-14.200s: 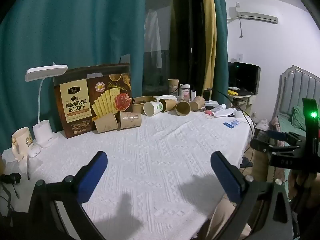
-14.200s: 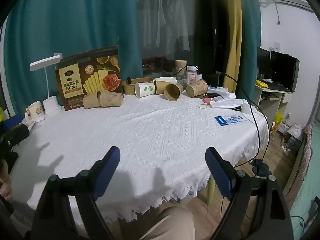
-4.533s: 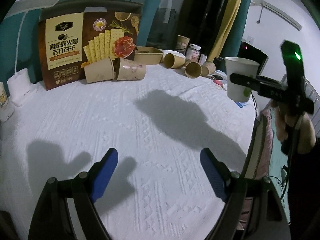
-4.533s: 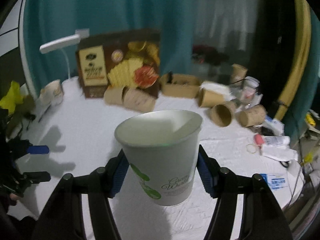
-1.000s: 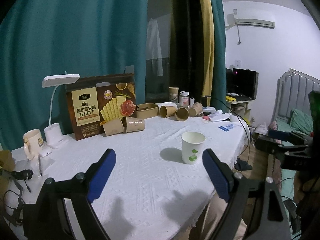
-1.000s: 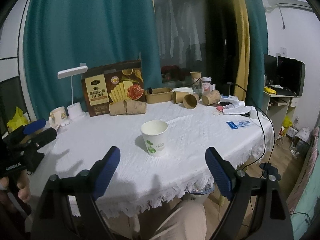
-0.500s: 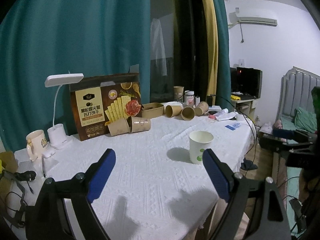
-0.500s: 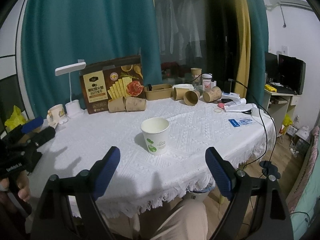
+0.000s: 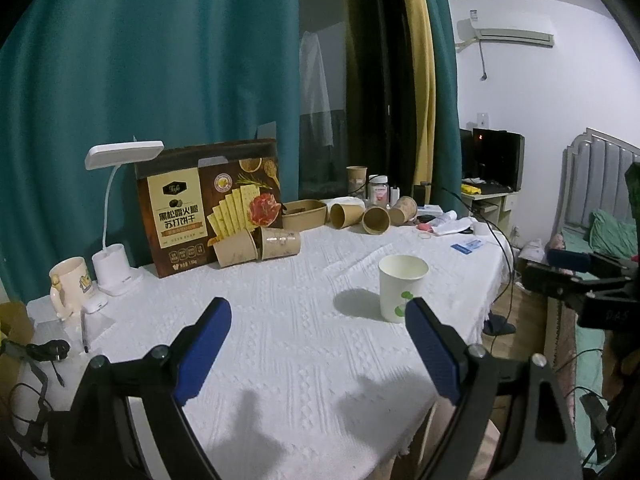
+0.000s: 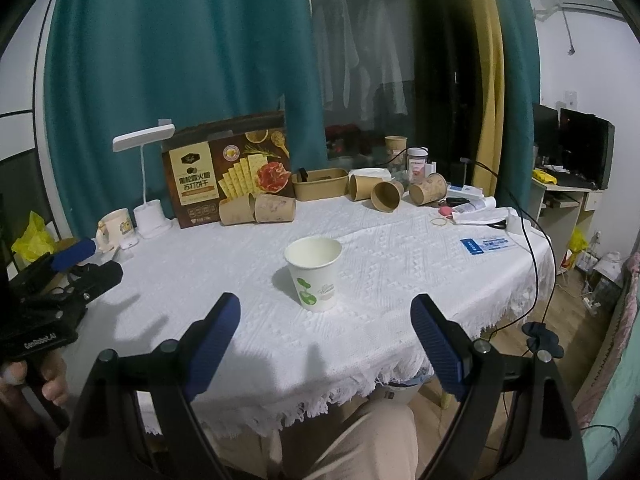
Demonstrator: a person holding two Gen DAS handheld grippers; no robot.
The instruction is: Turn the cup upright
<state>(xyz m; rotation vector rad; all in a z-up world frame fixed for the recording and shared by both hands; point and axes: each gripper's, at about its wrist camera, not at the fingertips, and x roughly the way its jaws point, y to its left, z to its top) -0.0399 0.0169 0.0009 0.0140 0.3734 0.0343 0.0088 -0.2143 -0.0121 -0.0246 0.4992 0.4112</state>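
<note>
the round table [image 10: 400, 264] under its white knitted tablecloth carries a cracker box [image 10: 228, 168] and several brown paper cups lying on their sides [image 10: 386, 194] at the back. nearer the front edge, the white paper cup with the green print [image 10: 314, 274] now stands upright, mouth up, where seconds ago the right gripper [image 10: 326, 344] held it aloft. both that and the left gripper [image 9: 320, 350] have drawn back, jaws spread wide and empty. the flip looks done.
</note>
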